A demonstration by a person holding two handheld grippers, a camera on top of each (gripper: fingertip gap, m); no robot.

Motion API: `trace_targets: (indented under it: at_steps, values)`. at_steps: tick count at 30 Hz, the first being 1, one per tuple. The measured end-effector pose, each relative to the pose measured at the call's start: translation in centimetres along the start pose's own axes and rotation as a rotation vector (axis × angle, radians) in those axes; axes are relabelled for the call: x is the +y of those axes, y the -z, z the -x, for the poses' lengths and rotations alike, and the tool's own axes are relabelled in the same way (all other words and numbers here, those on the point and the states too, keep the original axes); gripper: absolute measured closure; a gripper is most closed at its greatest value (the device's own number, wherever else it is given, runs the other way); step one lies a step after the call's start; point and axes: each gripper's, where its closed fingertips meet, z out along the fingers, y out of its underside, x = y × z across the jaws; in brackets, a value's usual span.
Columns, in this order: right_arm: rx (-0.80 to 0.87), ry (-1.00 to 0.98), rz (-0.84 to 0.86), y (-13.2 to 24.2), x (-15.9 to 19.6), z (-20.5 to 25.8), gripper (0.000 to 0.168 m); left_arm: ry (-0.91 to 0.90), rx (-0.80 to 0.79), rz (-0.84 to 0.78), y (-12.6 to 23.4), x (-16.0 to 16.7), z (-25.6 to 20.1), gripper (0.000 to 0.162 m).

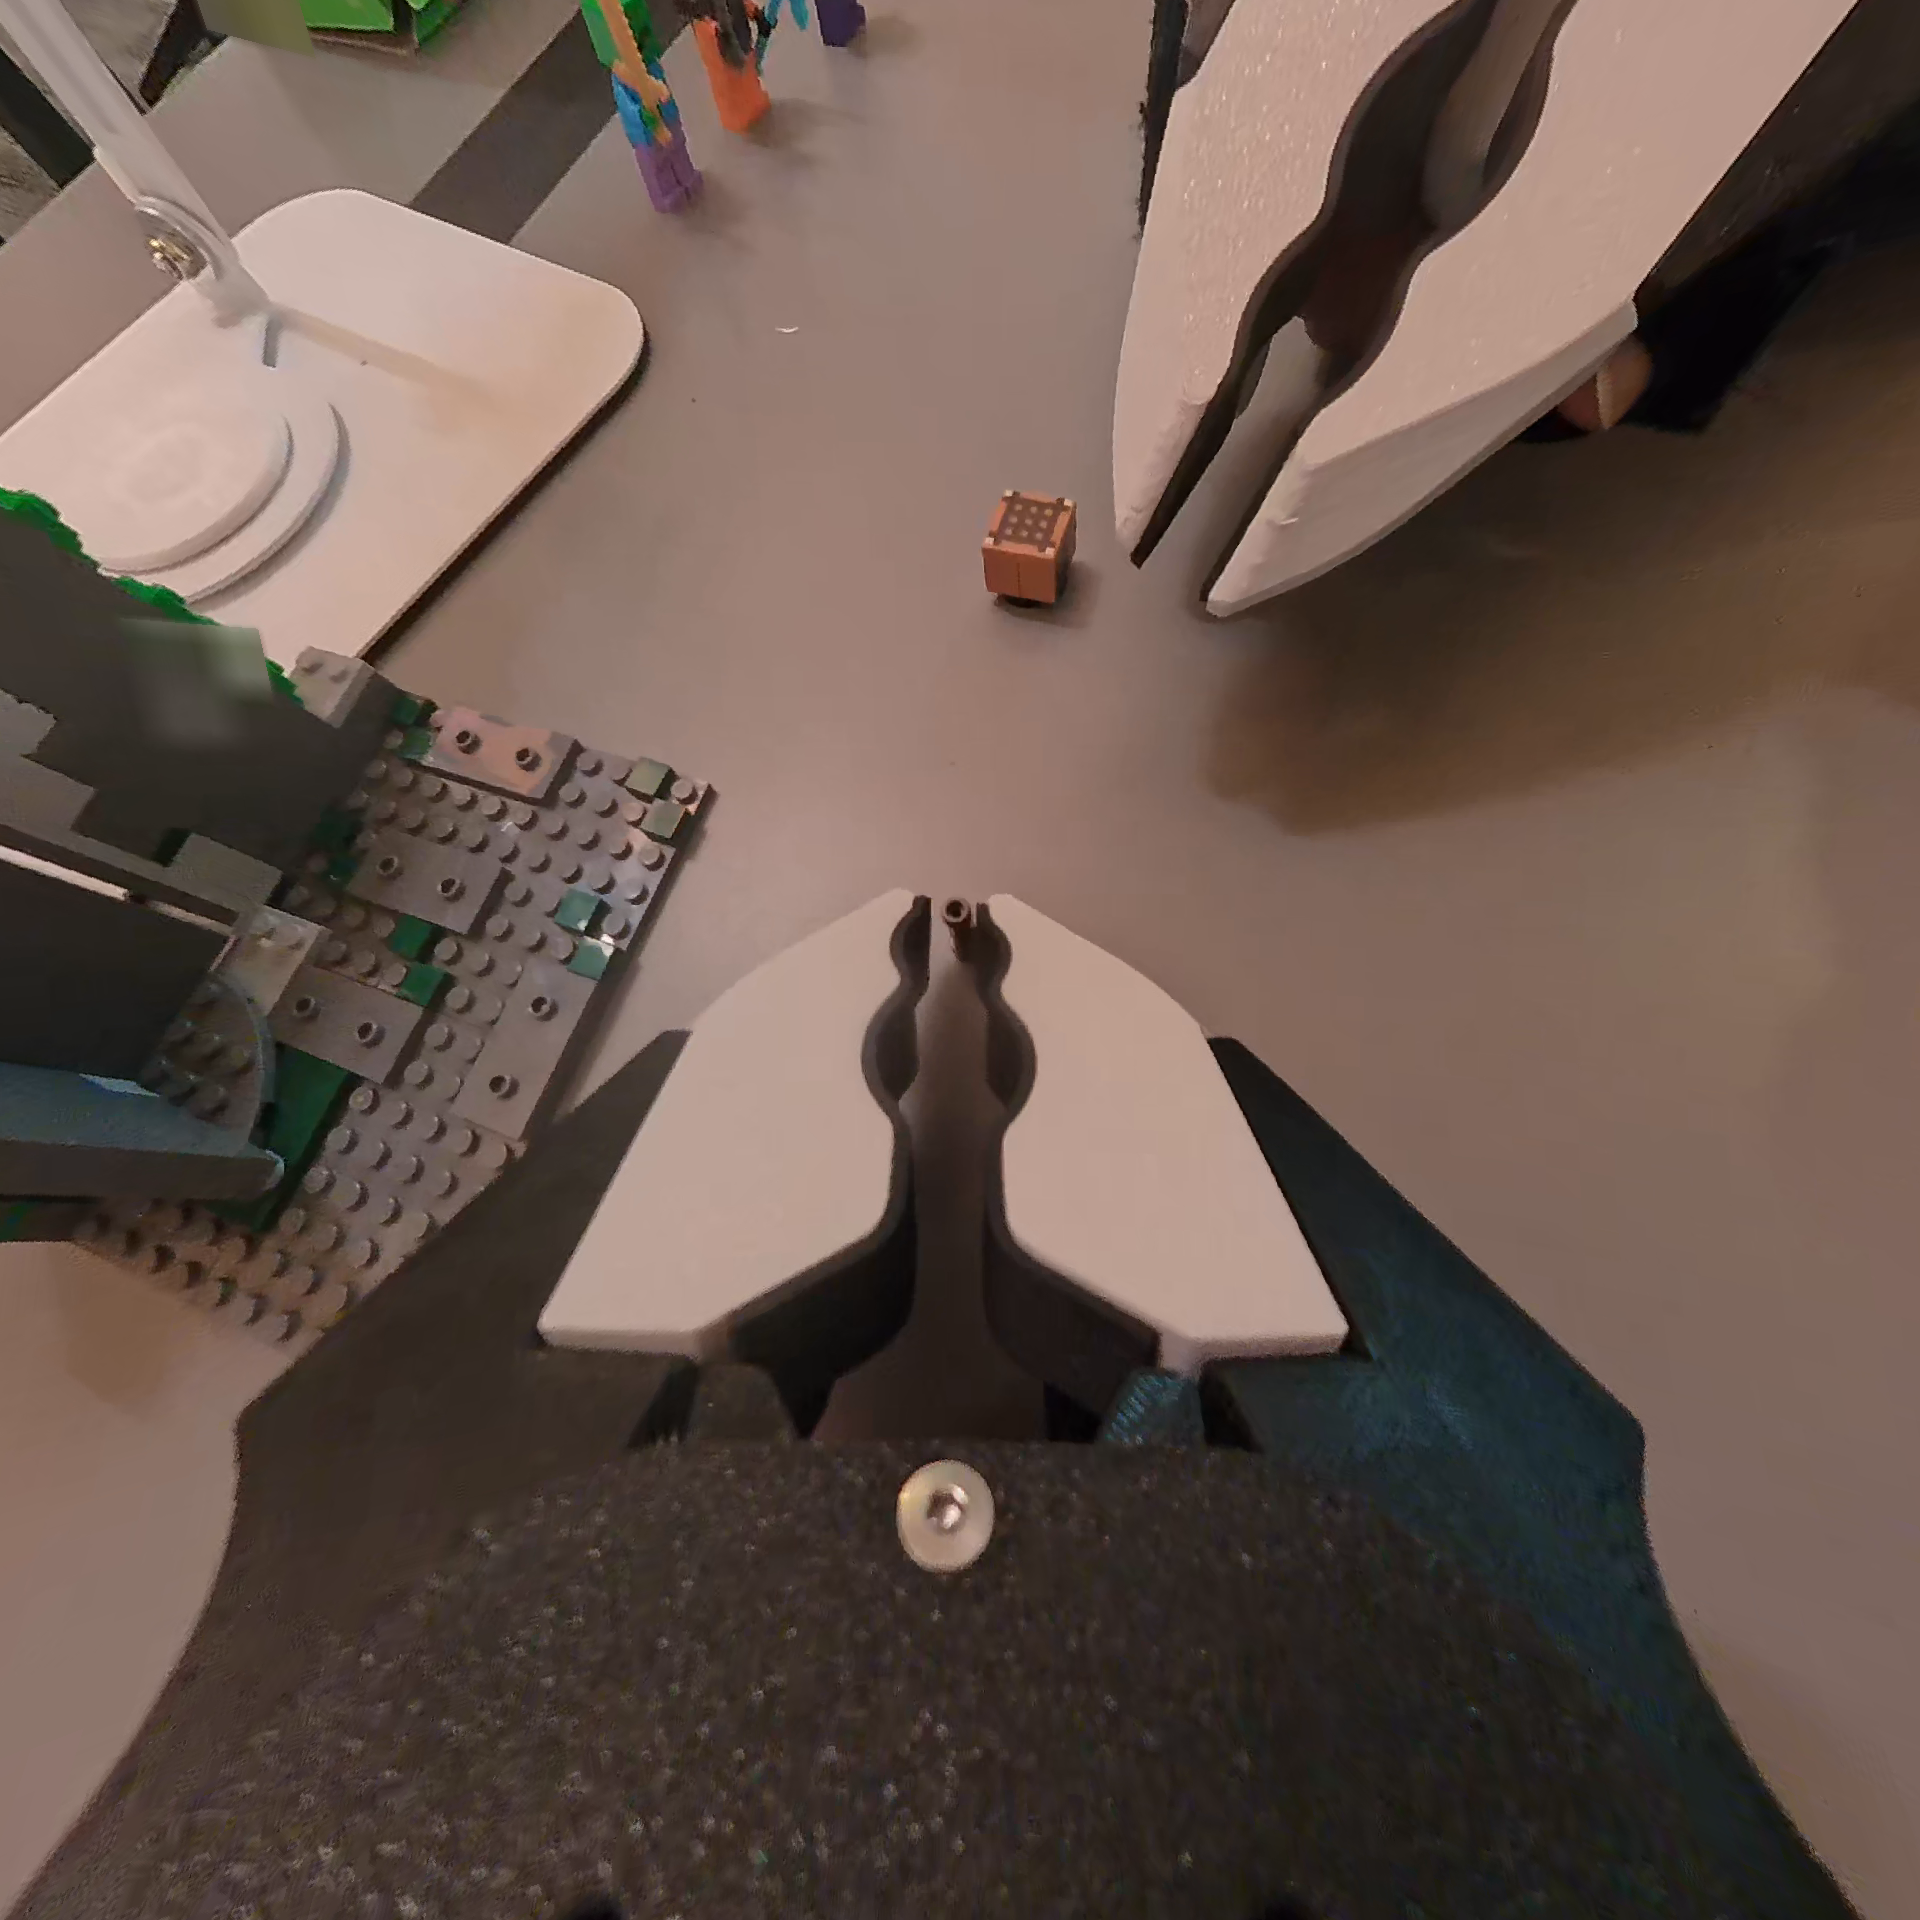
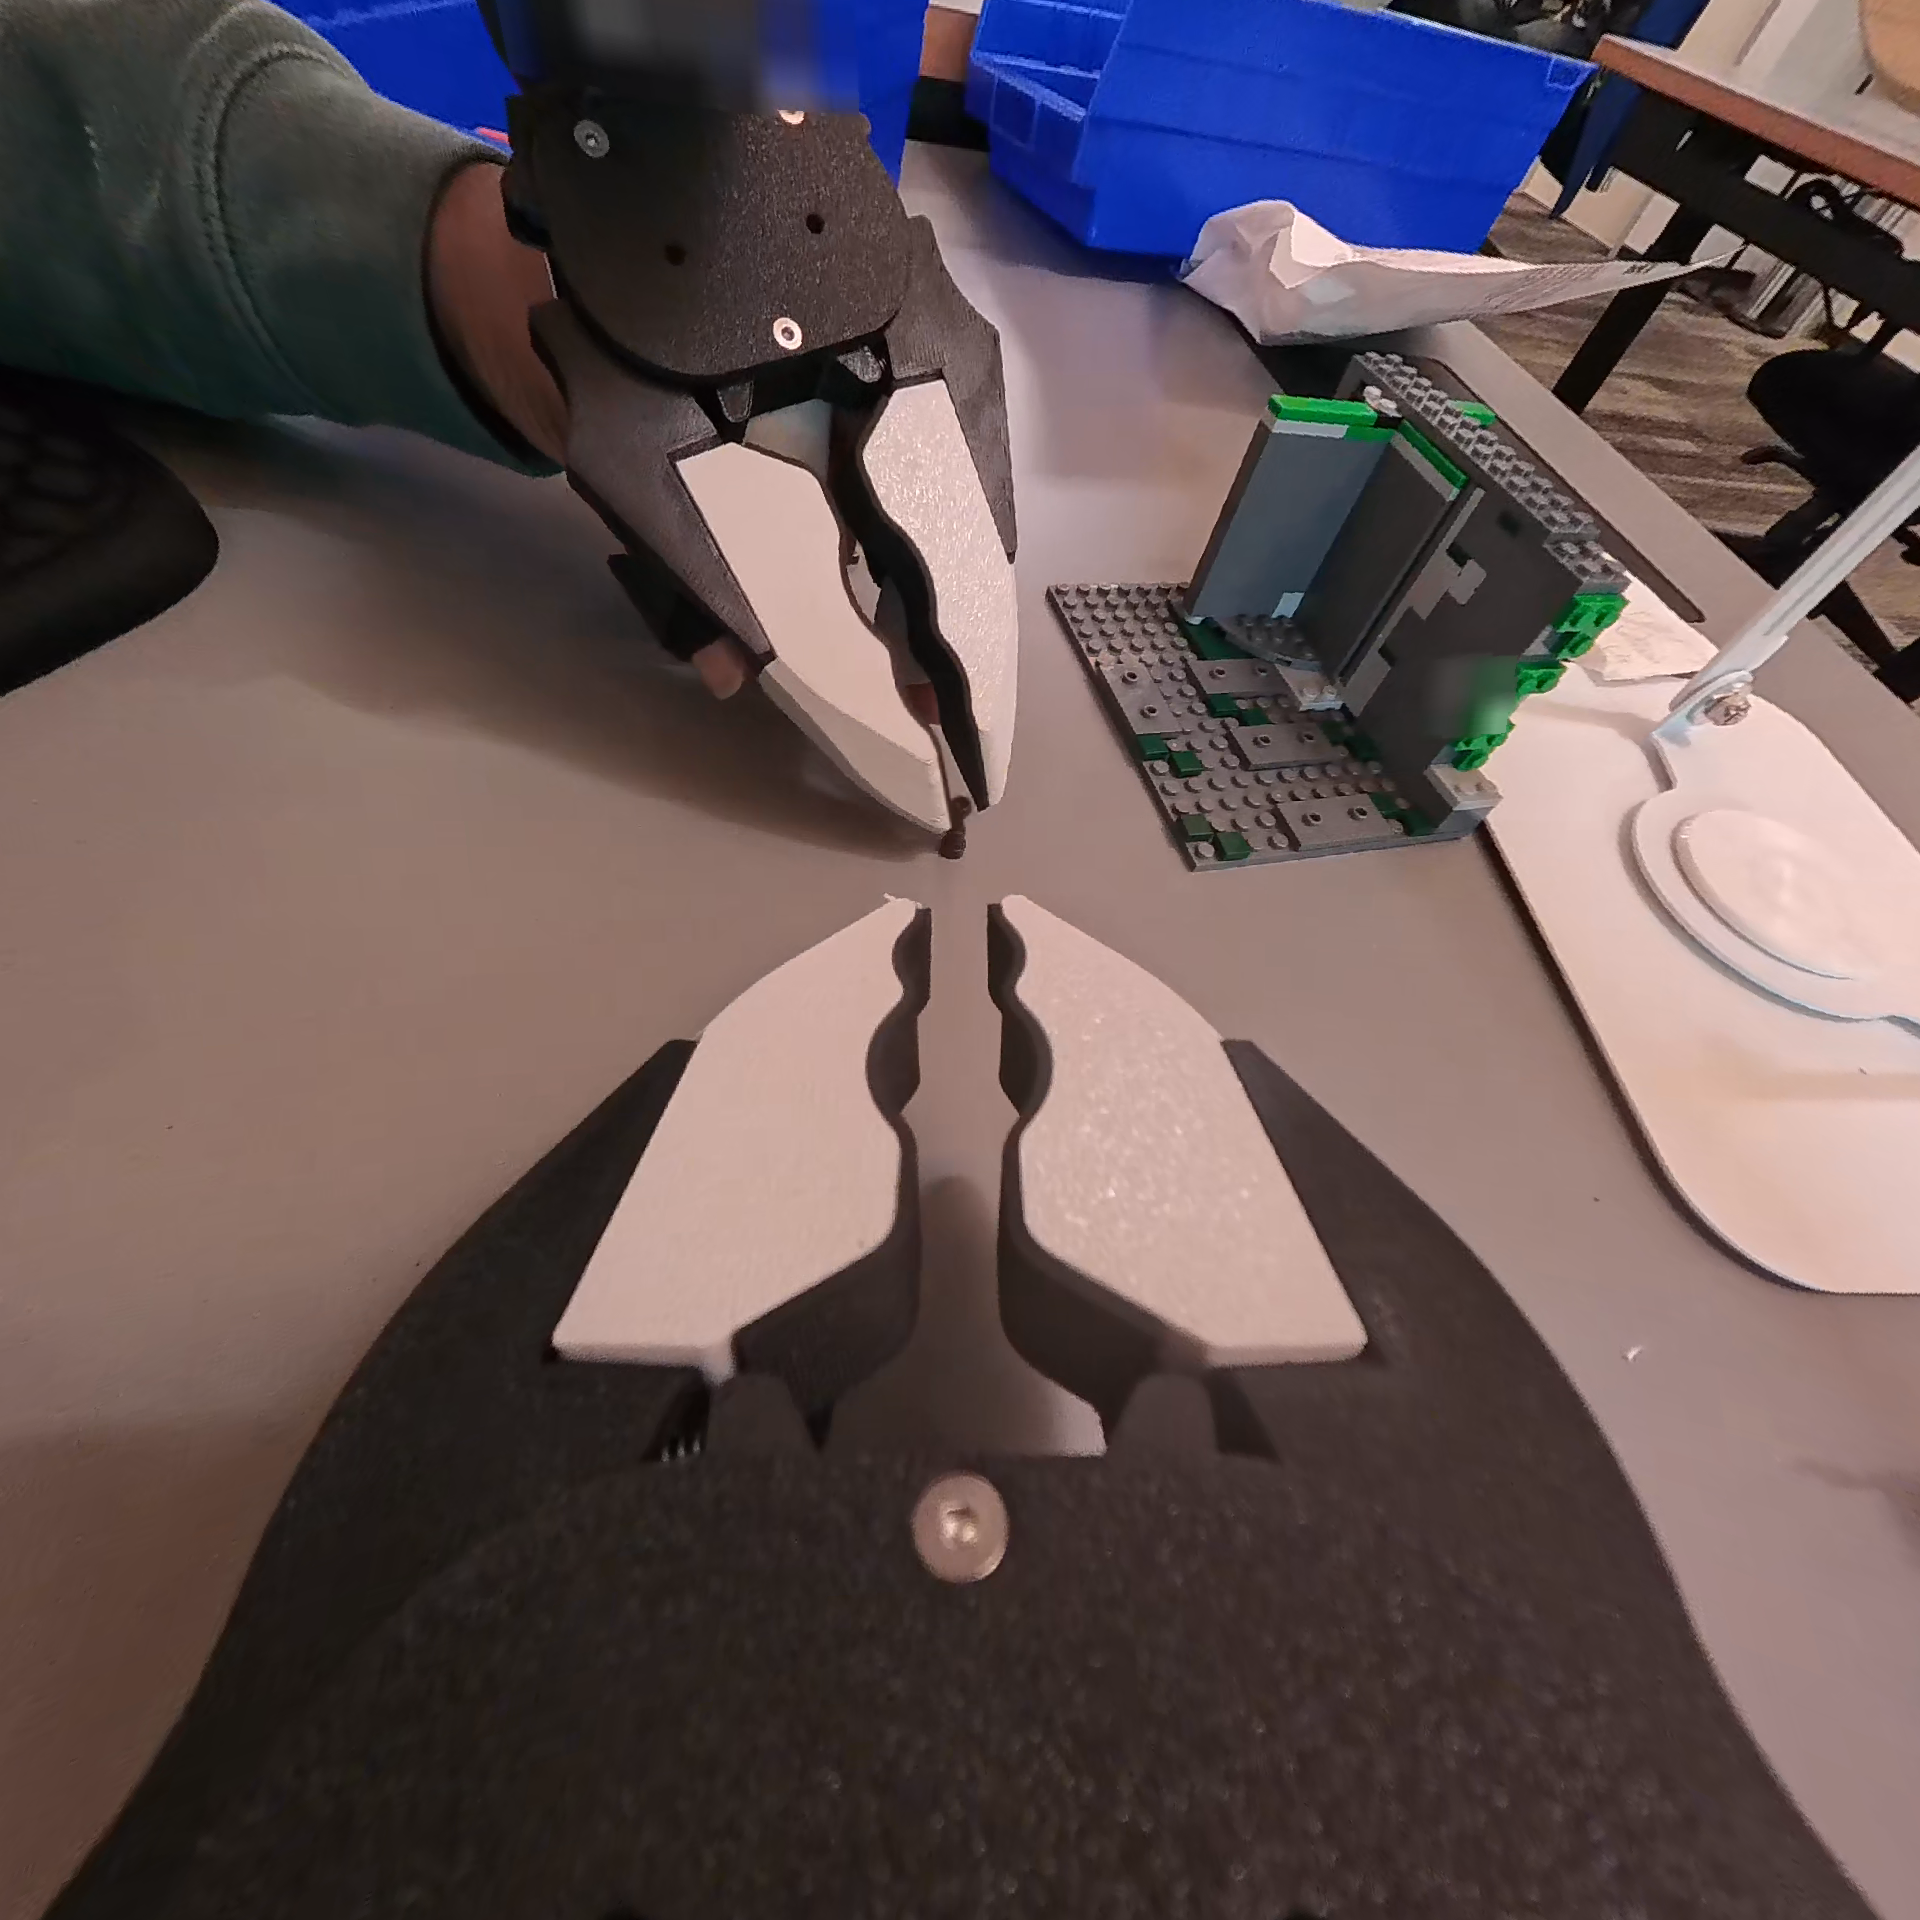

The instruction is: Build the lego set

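My left gripper [image 1: 956,906] is shut on a small dark brown peg [image 1: 957,928], held at the very fingertips just above the grey table. In the right wrist view, the left gripper [image 2: 966,808] points down with the peg [image 2: 954,842] at its tips. My right gripper [image 2: 954,914] is narrowly open and empty, with its tips a short way from the peg. It also shows in the left wrist view [image 1: 1179,582]. A brown cube brick [image 1: 1029,545] stands on the table beside the right gripper's tips. The grey and green lego build [image 2: 1351,665] stands on its studded baseplate [image 1: 499,935].
A white lamp base [image 1: 343,395] lies behind the build and also shows in the right wrist view [image 2: 1766,935]. Several colourful minifigures [image 1: 655,125] stand at the far side. Blue bins [image 2: 1247,104] and a crumpled white bag [image 2: 1403,270] sit at the table's back. A person's green sleeve [image 2: 208,208] is at the left. The gap from one gripper's tips to the other's is roughly 6 centimeters. The brown cube brick [image 1: 1029,545] is about 5 centimeters from my right fingertips.
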Motion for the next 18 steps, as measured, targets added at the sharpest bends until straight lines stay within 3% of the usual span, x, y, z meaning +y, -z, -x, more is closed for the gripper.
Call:
trace_targets:
  at_steps: [10,18]
  values:
    - [0.008,-0.020,-0.019,0.2,-0.3,-0.3,0.159,0.021,0.002,-0.072,1.2,-1.8,0.4,0.150]
    - [0.024,-0.043,-0.036,0.4,-0.5,-0.7,0.159,0.133,-0.188,-0.275,7.2,-5.5,4.1,0.160]
